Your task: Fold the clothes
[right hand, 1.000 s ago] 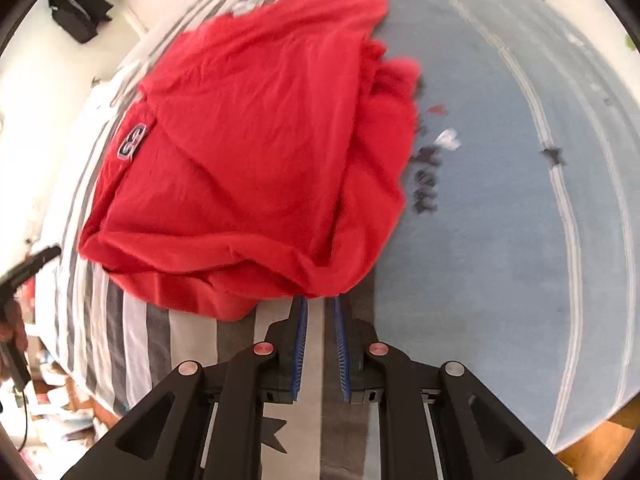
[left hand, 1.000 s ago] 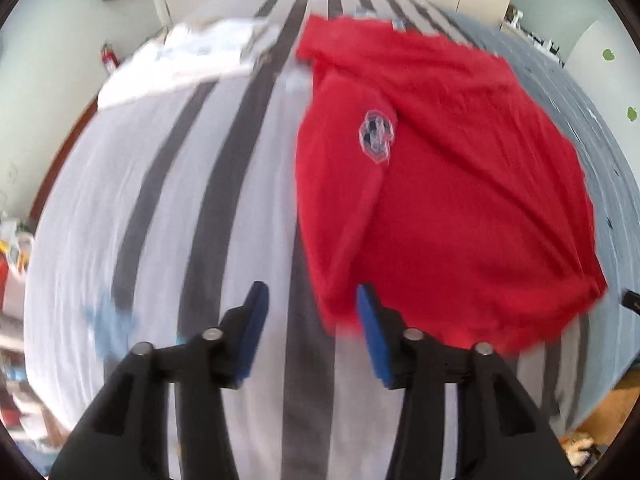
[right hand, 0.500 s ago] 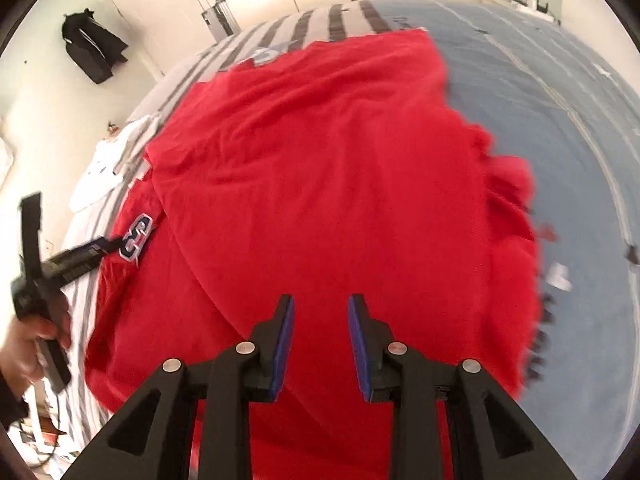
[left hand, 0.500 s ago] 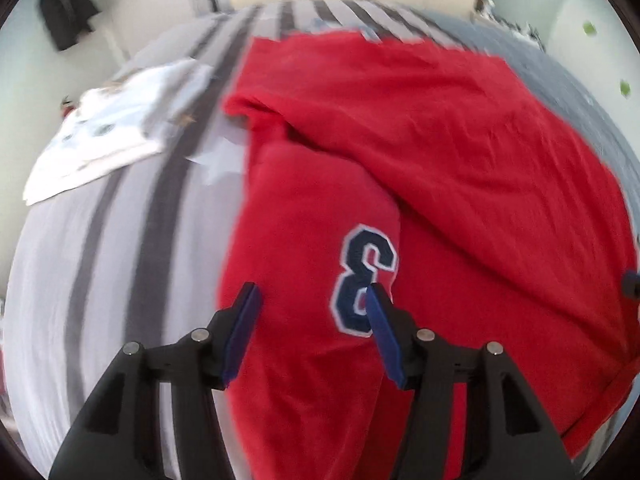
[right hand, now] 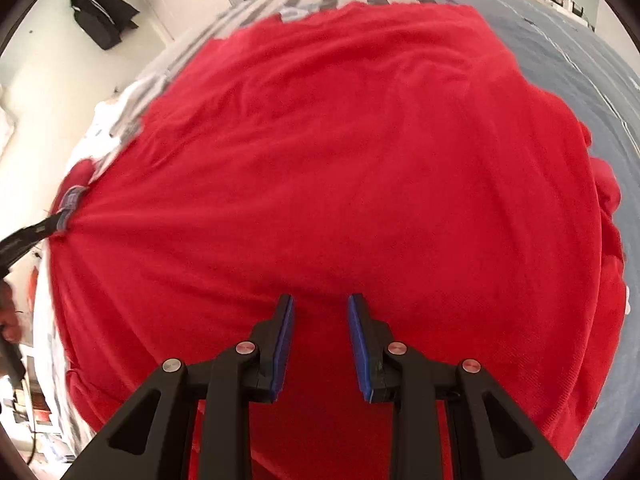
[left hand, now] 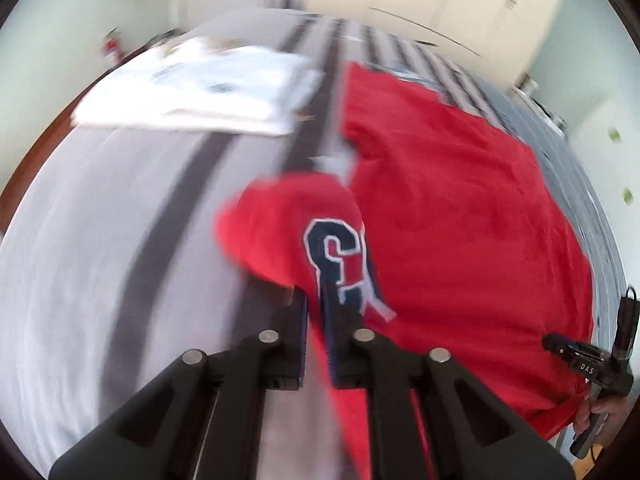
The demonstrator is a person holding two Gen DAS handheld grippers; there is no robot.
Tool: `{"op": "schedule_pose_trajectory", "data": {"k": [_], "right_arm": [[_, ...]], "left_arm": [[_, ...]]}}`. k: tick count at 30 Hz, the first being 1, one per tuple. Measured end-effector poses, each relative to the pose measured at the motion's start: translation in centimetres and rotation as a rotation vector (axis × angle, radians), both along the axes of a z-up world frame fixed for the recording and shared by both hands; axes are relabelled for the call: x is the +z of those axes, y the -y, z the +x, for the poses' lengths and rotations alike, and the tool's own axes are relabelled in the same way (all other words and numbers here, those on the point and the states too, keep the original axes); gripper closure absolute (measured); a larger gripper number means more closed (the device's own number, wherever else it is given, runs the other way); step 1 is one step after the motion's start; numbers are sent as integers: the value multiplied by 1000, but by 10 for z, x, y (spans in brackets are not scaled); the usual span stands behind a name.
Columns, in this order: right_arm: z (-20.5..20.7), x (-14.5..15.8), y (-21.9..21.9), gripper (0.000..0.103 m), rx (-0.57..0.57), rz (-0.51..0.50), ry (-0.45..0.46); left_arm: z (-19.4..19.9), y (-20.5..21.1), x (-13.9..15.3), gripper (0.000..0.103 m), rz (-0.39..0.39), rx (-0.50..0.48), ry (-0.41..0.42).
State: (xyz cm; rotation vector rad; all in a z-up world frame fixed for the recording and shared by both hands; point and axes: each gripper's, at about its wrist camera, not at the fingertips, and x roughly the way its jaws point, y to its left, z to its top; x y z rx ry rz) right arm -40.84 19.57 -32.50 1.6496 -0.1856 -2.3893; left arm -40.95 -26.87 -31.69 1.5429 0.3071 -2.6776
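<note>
A red shirt [left hand: 460,220] lies spread on the striped bed [left hand: 100,240]. Its sleeve with a navy number patch [left hand: 334,256] is lifted. My left gripper [left hand: 316,304] is shut on the red sleeve just below the patch. In the right wrist view the red shirt [right hand: 360,160] fills the frame. My right gripper [right hand: 320,312] is open just above the shirt's near part, with red cloth between and under its fingers. The left gripper [right hand: 24,240] shows at the left edge, pinching the sleeve there.
A folded white garment [left hand: 192,92] lies at the far left of the bed. A blue-grey cover [right hand: 580,60] spreads on the right of the bed. A black bag [right hand: 102,12] hangs on the wall. The right gripper [left hand: 592,372] shows at the shirt's right edge.
My left gripper has moved in over the sleeve, shut on it and lifted it. My right gripper has opened and moved forward over the shirt's body.
</note>
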Motion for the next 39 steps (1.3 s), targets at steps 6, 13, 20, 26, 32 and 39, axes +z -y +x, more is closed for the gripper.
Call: {"op": "schedule_pose_trajectory", "data": {"k": [6, 13, 20, 26, 32, 39], "right_arm": [[0, -4, 3, 78, 6, 35, 3], [3, -2, 3, 78, -34, 18, 1], [11, -2, 8, 78, -40, 8, -5], [9, -8, 12, 78, -39, 23, -3], [8, -10, 12, 80, -39, 26, -7], [7, -9, 12, 81, -42, 28, -5]], "left_arm": [[13, 79, -18, 95, 21, 221, 72], [-11, 60, -15, 44, 209, 169, 7], [-41, 10, -20, 72, 141, -42, 19], [-35, 16, -10, 101, 70, -56, 39], [-5, 62, 13, 103, -13, 14, 32], [33, 129, 0, 103, -69, 169, 128]]}}
